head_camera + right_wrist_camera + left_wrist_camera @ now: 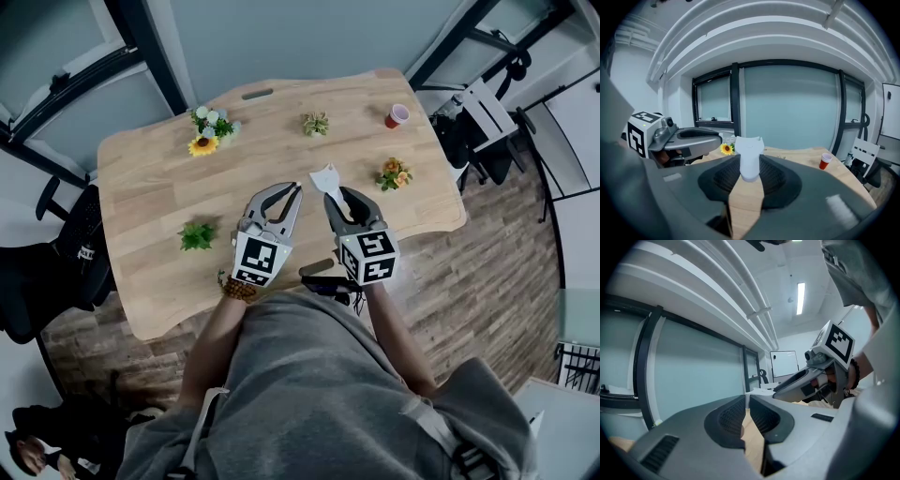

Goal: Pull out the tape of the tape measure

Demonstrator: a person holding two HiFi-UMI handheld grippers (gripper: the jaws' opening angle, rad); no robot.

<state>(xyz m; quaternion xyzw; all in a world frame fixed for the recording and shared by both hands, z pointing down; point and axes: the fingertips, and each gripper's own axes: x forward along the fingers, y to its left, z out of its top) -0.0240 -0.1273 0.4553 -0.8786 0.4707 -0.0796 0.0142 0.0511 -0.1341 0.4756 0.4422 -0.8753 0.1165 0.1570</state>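
I had the right claw (750, 165) clenched on the small white plastic tape measure (749, 154), its two dark ribbed pads pressing the case from either side. From the right gripper view the case looked smooth and plain, wider and notched at the far end and narrowing to a rounded end nearest the camera, and it stood out beyond the tips of the claw. I could see no tape drawn out of it in any view. From the head view the tape measure showed as a pale wedge held above the light wooden desk (150, 187), near the desk's middle and a little towards my side. The left claw (292, 192) hung just beside it on the left, clenched on nothing, with only a thin slit between its pads and bare wood showing through. The two claws were close together but apart. A sunflower posy (206, 131), a small red paper cup (397, 116) and a green leafy sprig (197, 235) lay spread over the desk, well away from the tape measure.
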